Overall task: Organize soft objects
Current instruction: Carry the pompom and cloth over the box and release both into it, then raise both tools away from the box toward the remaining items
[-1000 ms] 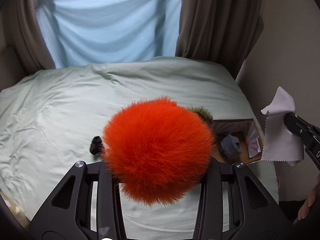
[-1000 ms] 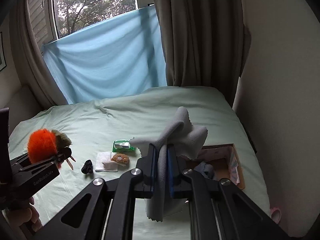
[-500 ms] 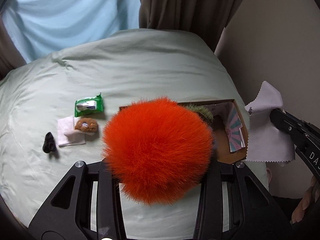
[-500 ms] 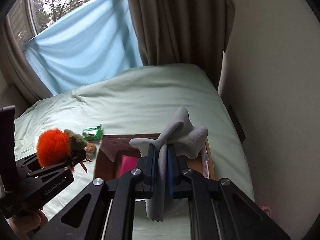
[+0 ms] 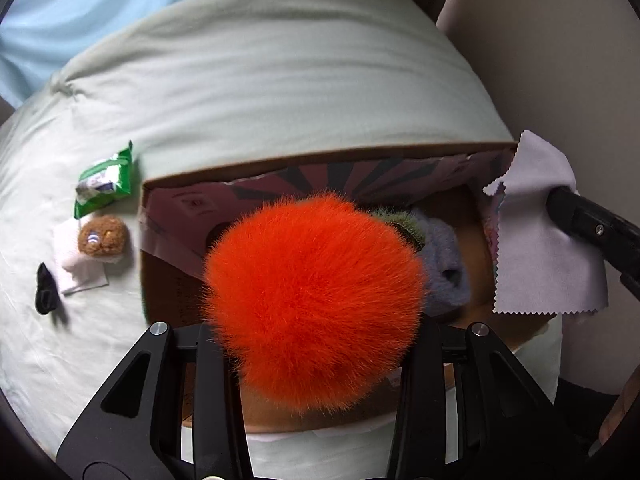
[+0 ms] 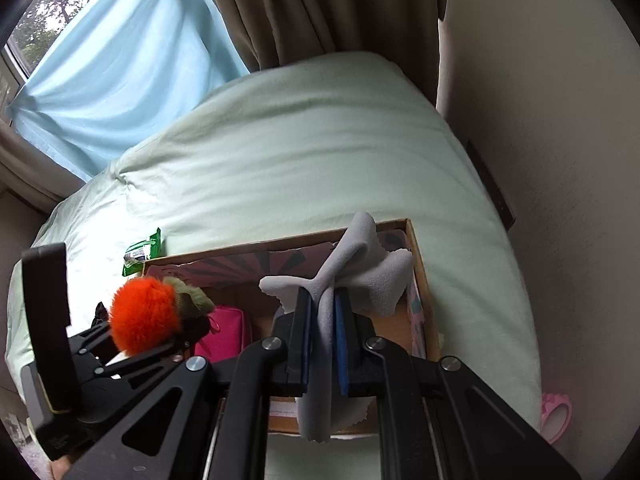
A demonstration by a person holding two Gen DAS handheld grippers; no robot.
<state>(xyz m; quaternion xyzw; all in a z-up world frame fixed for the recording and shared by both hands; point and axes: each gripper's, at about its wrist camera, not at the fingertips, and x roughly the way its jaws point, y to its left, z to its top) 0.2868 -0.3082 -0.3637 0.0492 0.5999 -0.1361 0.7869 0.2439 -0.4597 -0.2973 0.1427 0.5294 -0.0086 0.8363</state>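
Both loads sit over the cardboard box (image 6: 416, 264) on the bed (image 6: 320, 152). Advice: get each one below the rim before letting go, pom-pom toward the bare floor by the pink pouch (image 6: 222, 332), cloth at the right end.

Left gripper (image 5: 316, 344) pinches the orange pom-pom (image 5: 316, 300): long dense fur, green tuft at its far side.

Right gripper (image 6: 322, 320) is pressed together on the grey microfiber cloth (image 6: 360, 272): thin, limp, zigzag-cut edges, likely to drape over the wall.
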